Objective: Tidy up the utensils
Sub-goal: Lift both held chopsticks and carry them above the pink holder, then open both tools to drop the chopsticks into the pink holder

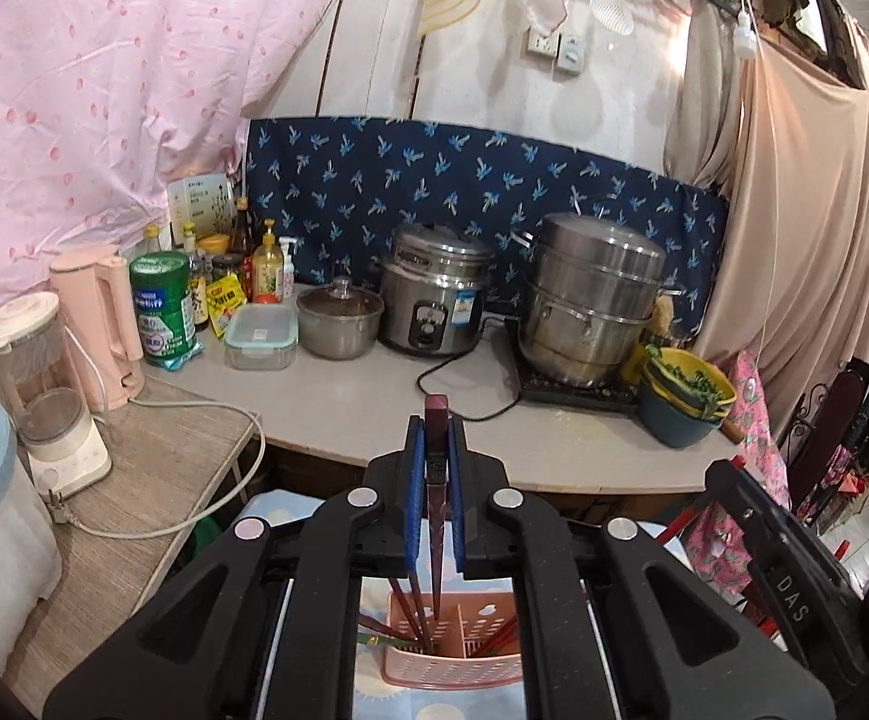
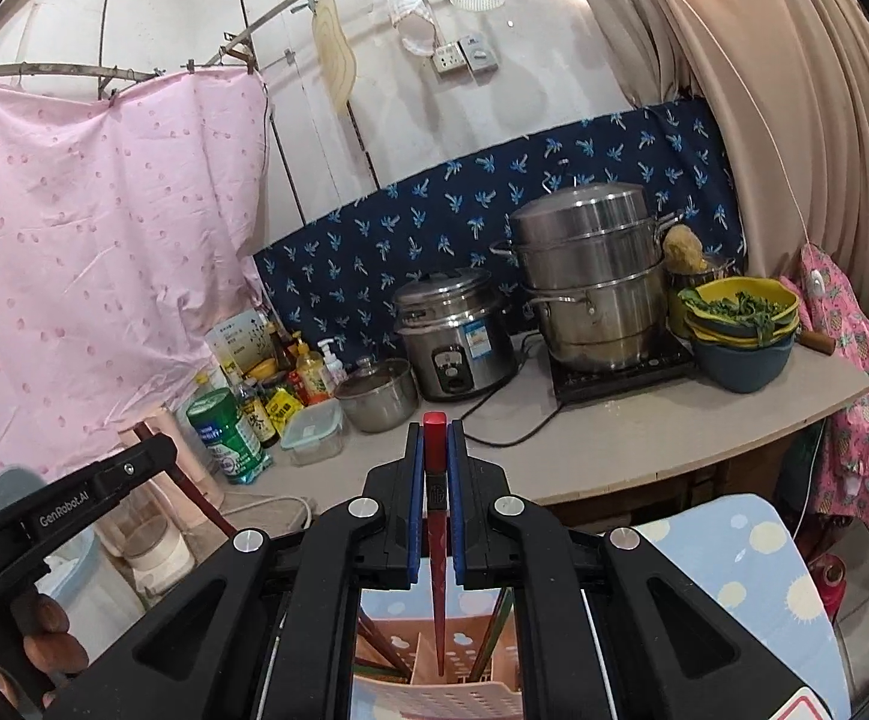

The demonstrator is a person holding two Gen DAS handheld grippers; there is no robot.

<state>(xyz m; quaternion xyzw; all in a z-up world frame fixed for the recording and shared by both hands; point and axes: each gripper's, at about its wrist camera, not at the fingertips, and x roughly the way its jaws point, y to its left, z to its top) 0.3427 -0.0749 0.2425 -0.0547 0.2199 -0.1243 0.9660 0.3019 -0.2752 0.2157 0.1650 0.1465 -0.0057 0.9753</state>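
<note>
In the left wrist view my left gripper is shut on a dark red chopstick. The chopstick stands upright, and its thin tip hangs over the pink slotted utensil basket below. Several more chopsticks lean in the basket's compartments. In the right wrist view my right gripper is shut on a brighter red chopstick. Its tip points down over the same basket. Each gripper also shows at the edge of the other's view: the right gripper and the left gripper, which a hand holds.
The counter ahead carries a rice cooker, a stacked steel steamer on a hob, a lidded small pot, a plastic box, bottles, a green tin and stacked bowls of greens. A blender, pink kettle and loose cord stand left.
</note>
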